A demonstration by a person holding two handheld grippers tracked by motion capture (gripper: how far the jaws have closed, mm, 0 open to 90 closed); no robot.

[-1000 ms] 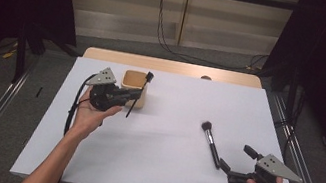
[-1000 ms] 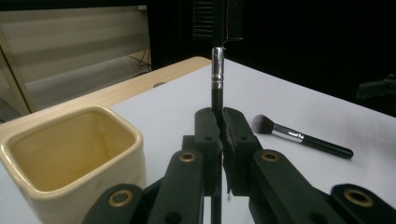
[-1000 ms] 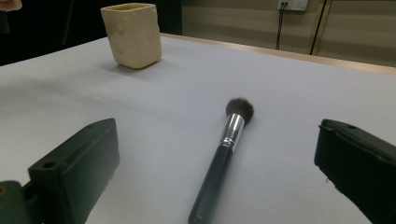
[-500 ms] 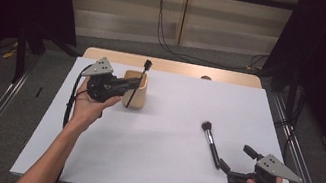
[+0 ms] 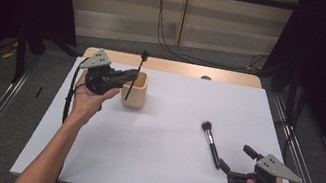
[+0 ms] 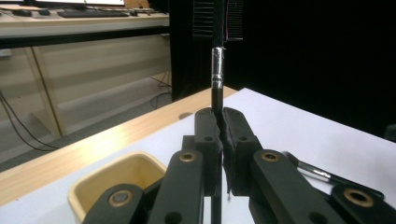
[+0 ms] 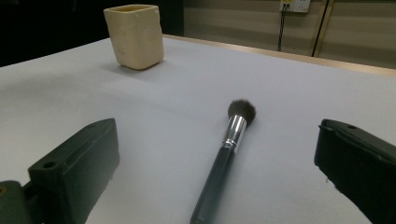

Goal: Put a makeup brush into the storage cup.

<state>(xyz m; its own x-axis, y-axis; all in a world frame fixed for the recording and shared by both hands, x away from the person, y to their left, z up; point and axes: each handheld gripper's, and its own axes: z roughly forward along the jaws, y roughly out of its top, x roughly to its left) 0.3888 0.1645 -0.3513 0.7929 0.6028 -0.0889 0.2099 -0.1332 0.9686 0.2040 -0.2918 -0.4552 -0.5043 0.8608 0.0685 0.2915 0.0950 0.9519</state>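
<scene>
I see my two grippers are black, each with a grey three-cornered plate on top. The left gripper has a black cable hanging in a loop under the hand. Its fingers are blocky, with brass-coloured round pivots on the linkage arms. The right gripper looks the same. My forearms are bare, no sleeves.

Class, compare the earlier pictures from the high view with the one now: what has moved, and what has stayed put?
The left claw, shut on the thin brush, has risen and moved toward the table's far edge, carrying the brush up beside the cream cup. The right claw stays open near the large brush, which lies flat where it was; the cup has not moved.
</scene>
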